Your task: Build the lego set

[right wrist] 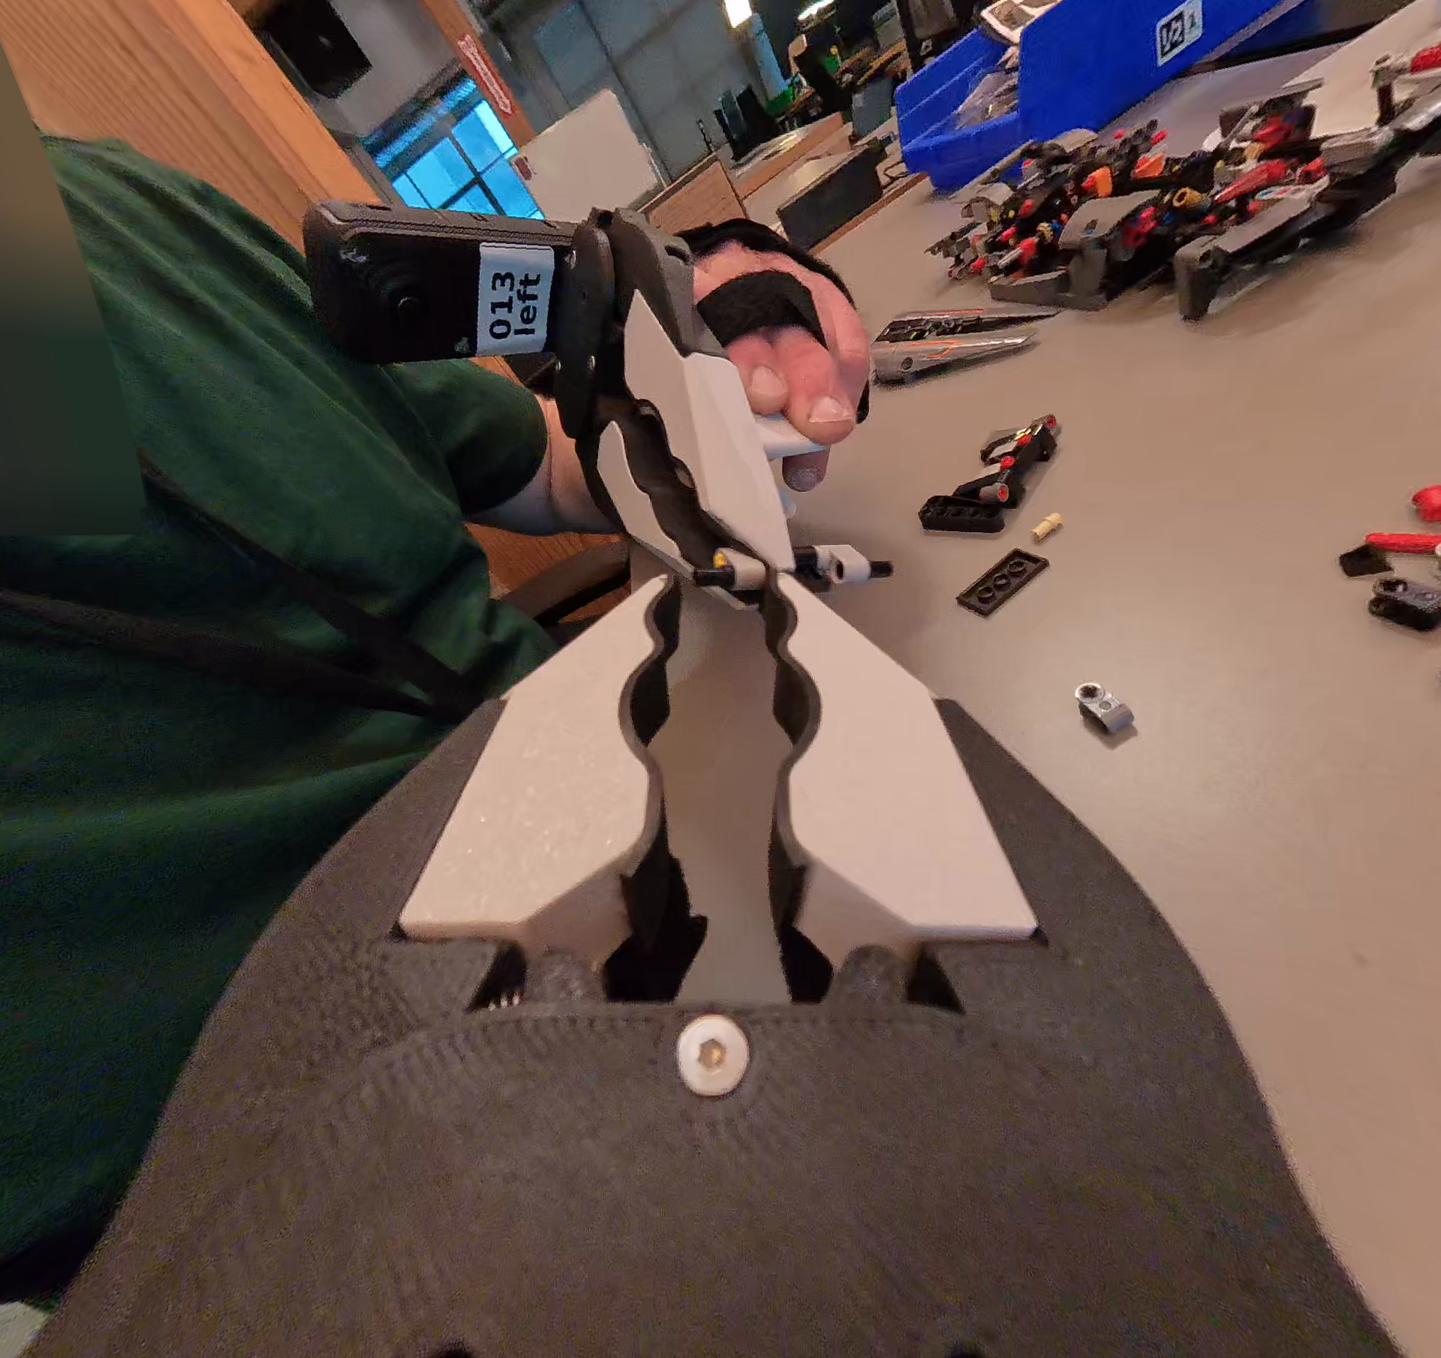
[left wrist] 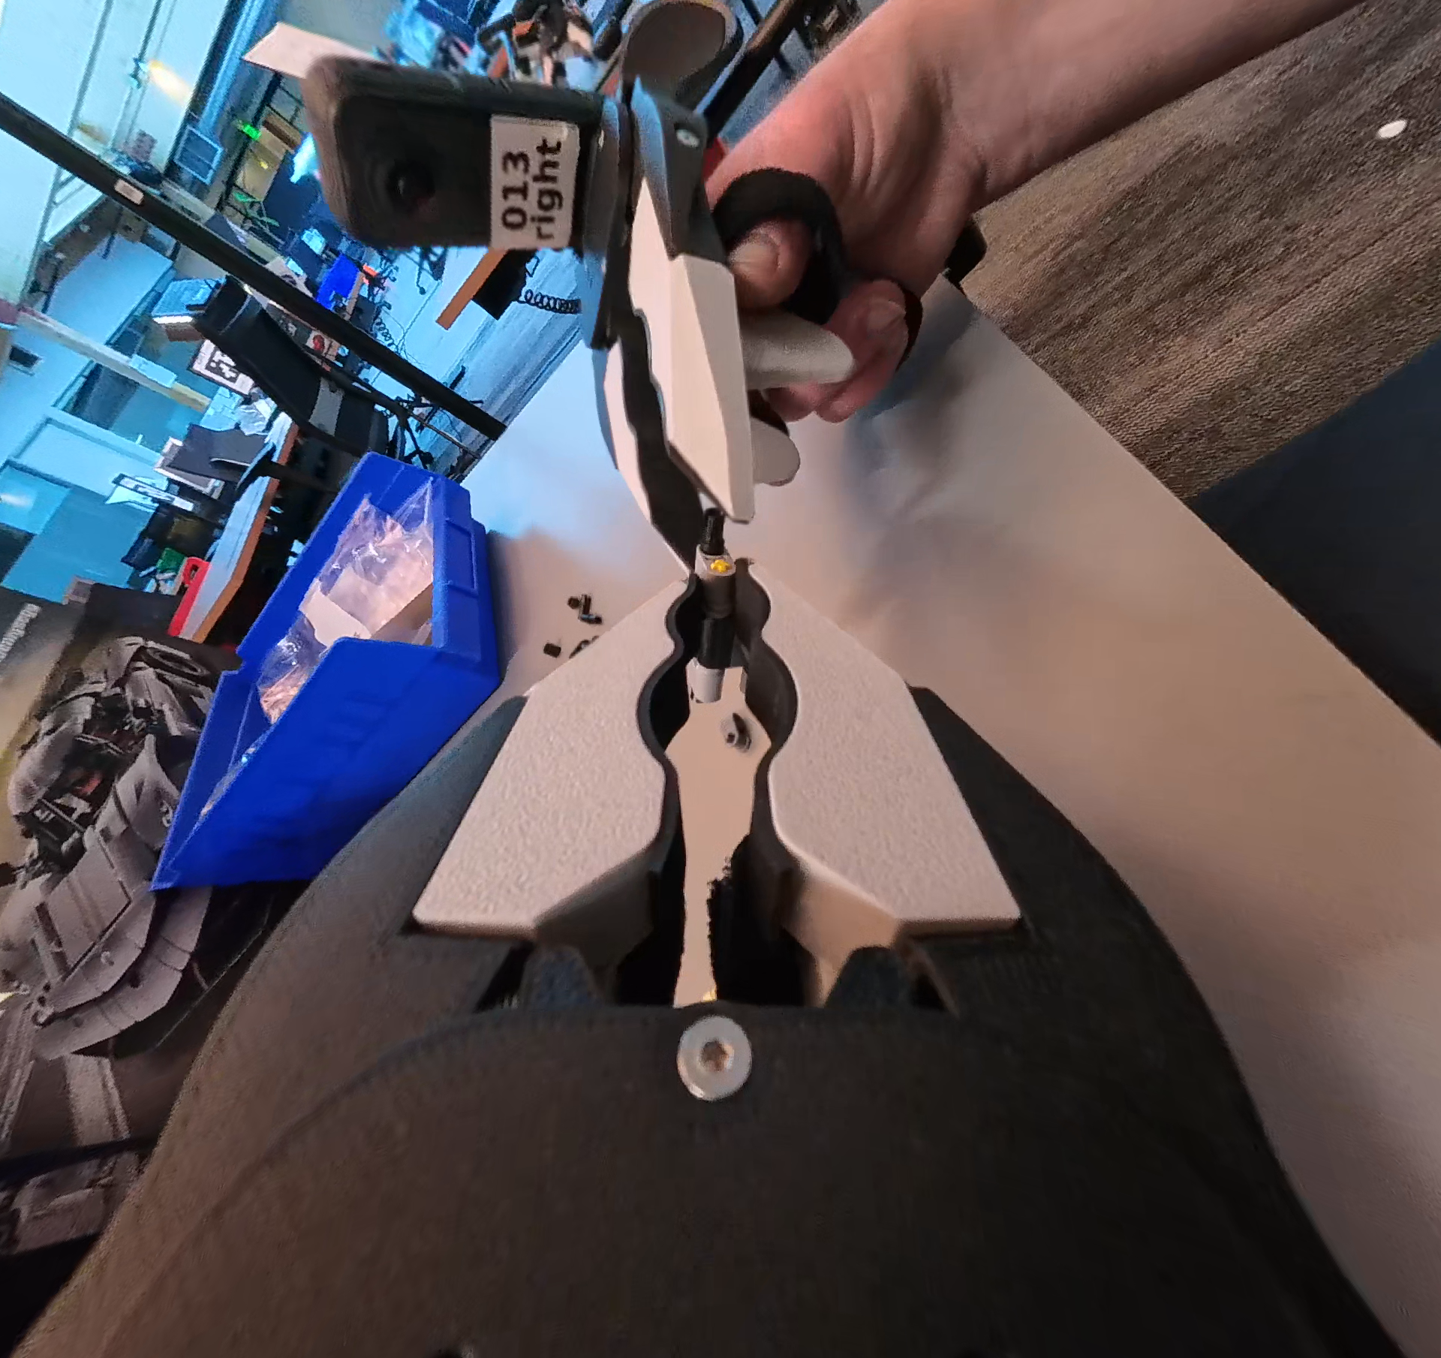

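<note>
Two grey-and-black grippers meet tip to tip above a grey table [right wrist: 1170, 813]. The left gripper [right wrist: 745, 568] clamps a black axle with grey connectors [right wrist: 787, 564], while the right gripper [right wrist: 721, 591] touches it, grip unclear. Loose Lego pieces [right wrist: 1002, 572] and a partly built model [right wrist: 1154, 213] lie to the right.

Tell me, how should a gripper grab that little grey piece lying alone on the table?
Probably from above, pinching the two flat sides of the little grey piece. It lies flat on the table with clear space around it, and its round holed end would likely slip.
</note>
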### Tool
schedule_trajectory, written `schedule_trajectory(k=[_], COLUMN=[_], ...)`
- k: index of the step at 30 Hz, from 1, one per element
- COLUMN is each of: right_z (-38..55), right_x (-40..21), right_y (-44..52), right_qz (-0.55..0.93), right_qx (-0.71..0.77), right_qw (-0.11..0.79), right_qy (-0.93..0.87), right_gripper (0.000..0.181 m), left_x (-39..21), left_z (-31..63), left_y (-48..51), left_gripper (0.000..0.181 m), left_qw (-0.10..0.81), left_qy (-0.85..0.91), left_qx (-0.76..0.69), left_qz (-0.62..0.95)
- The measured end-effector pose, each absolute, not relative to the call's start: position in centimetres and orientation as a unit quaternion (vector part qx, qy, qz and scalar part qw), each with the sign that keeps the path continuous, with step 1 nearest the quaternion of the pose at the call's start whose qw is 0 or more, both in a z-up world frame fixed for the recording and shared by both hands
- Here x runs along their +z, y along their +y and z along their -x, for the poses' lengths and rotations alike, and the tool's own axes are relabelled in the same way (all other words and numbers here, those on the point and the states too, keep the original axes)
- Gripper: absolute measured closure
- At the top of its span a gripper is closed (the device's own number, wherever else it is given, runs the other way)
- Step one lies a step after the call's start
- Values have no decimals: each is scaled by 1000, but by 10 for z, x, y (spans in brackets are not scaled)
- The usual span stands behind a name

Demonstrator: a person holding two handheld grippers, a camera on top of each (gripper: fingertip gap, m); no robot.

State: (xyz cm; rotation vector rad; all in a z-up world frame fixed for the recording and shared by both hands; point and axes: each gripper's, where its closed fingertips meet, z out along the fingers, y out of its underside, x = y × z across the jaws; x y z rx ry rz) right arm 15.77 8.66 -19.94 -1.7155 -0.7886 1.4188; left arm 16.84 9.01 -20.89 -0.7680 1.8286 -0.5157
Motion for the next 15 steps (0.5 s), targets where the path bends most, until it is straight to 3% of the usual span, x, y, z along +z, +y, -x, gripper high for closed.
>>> schedule_trajectory(k=[15], right_z=[-158], right_x=[-189], right_y=[82], right_qz=[653], right_qx=[583], right_qw=[376], right_qy=[-304], right_gripper=[168], left_x=[-197], left_z=[-170], left_y=[85], left_gripper=[177], left_qw=[535], left_qy=[764], left_qx=[-184], left_qz=[310])
